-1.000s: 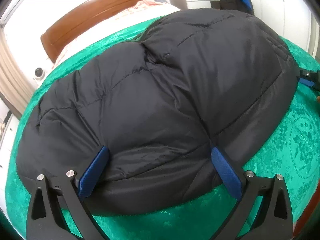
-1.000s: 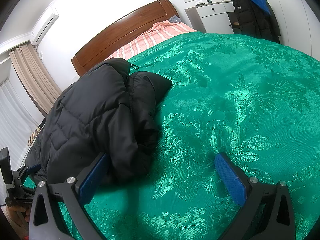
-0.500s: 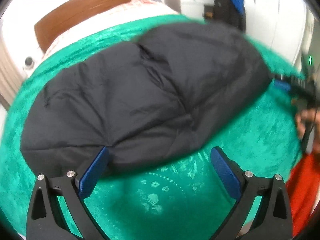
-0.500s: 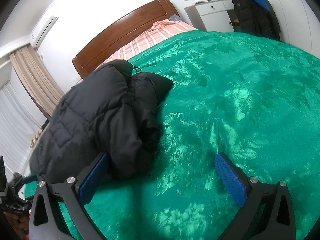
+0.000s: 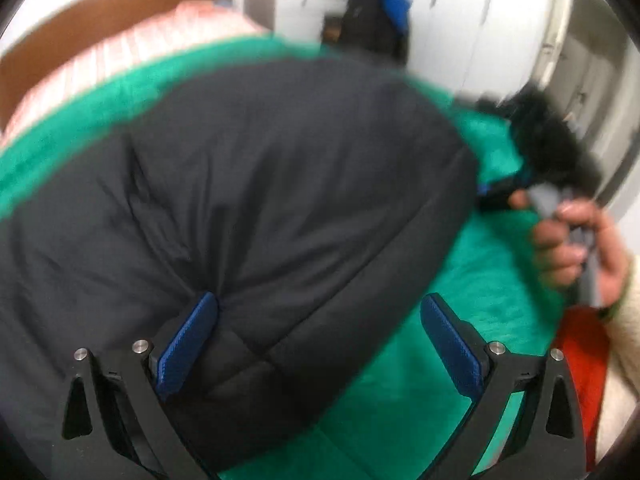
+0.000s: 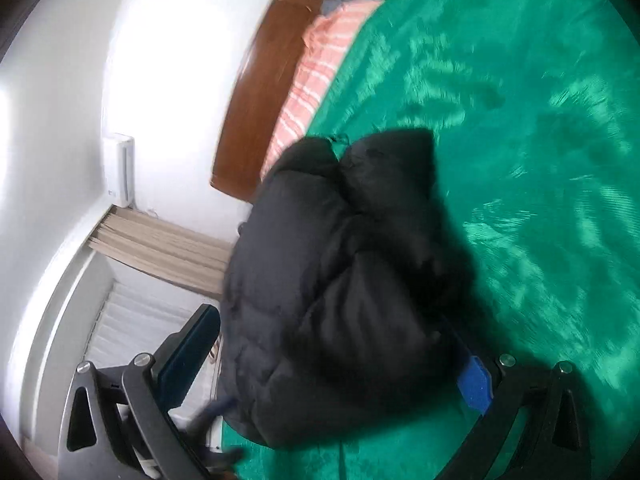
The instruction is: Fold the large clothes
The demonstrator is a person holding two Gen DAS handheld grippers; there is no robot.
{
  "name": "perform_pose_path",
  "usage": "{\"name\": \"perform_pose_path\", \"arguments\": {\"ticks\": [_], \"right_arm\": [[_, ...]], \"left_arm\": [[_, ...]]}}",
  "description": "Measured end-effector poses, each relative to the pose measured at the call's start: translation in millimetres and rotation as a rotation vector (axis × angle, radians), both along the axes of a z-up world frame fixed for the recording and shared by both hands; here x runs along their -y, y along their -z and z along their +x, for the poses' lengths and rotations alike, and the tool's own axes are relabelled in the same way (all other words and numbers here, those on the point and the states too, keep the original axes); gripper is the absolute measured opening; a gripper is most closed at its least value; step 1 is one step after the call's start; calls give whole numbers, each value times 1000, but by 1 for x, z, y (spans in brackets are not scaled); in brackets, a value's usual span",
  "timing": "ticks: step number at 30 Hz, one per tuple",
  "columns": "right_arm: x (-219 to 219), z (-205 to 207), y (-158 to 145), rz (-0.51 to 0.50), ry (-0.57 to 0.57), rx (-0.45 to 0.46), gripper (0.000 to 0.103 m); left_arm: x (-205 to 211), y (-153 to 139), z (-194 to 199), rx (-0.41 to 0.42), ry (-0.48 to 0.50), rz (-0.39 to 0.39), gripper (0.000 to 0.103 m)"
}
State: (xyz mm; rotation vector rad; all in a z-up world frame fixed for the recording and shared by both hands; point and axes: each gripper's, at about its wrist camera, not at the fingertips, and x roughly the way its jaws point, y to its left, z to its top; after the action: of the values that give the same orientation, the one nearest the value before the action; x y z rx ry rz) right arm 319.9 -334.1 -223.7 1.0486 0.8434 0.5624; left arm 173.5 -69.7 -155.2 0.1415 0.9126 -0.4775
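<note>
A large black puffer jacket (image 5: 248, 208) lies folded in a bulky heap on the green bedspread (image 5: 492, 280). My left gripper (image 5: 316, 344) is open at the jacket's near edge, with its left pad against the fabric and its right pad over the bedspread. The jacket also fills the middle of the right wrist view (image 6: 344, 280). My right gripper (image 6: 332, 356) is open and rolled sideways, with its jaws on either side of the jacket's near end. The right gripper (image 5: 500, 196) and the hand holding it show in the left wrist view at the jacket's right side.
A wooden headboard (image 6: 256, 96) and striped pink bedding (image 6: 320, 60) lie at the bed's far end. A dark coat (image 5: 376, 20) hangs by white cabinets (image 5: 472, 28). Curtains (image 6: 160, 248) and a wall unit (image 6: 120, 172) are beyond the bed's side.
My left gripper swung right and moved back onto the jacket's edge. My right gripper rolled sideways and moved in over the jacket's end. Both views are blurred by motion.
</note>
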Motion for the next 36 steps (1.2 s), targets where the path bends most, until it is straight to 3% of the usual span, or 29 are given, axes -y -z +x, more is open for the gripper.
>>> {"name": "perform_pose_path", "arguments": {"ticks": [3,5,6,8,13,15,19,23,27,32,36], "right_arm": [[-14,13,-7,-19,-51,-28,102],[-31,17,-21,-75,-134,-4,77],[-41,16,-37,-164,-147,31,52],[-53,11,-62,-232,-144,84,40],[-114,-7,-149,-502,-135,283,35],[-165,-18,-190,-661,-167,418,35],[-279,-47,-232,-913,-287,663,35],[-398,-80,-220,-1083,-477,843,35],[-499,-105,-160,-1204,-712,914,35],[-531,-122,-117,-1272,-762,983,35],[-525,-133,-111,-1270,-732,1035,46]], "left_arm": [[10,-3,-14,24,35,42,101],[6,-15,-27,31,44,35,101],[-6,-26,-35,58,16,24,101],[-42,-45,-45,86,-71,-27,101],[-157,-75,-63,112,-342,-98,101],[-191,-81,-77,130,-424,-94,101],[-258,-80,-101,153,-552,-124,101],[-307,-73,-120,149,-647,-163,101],[-348,-68,-129,132,-736,-233,101],[-380,-76,-119,114,-773,-381,101],[-371,-118,-88,167,-664,-445,101]]}}
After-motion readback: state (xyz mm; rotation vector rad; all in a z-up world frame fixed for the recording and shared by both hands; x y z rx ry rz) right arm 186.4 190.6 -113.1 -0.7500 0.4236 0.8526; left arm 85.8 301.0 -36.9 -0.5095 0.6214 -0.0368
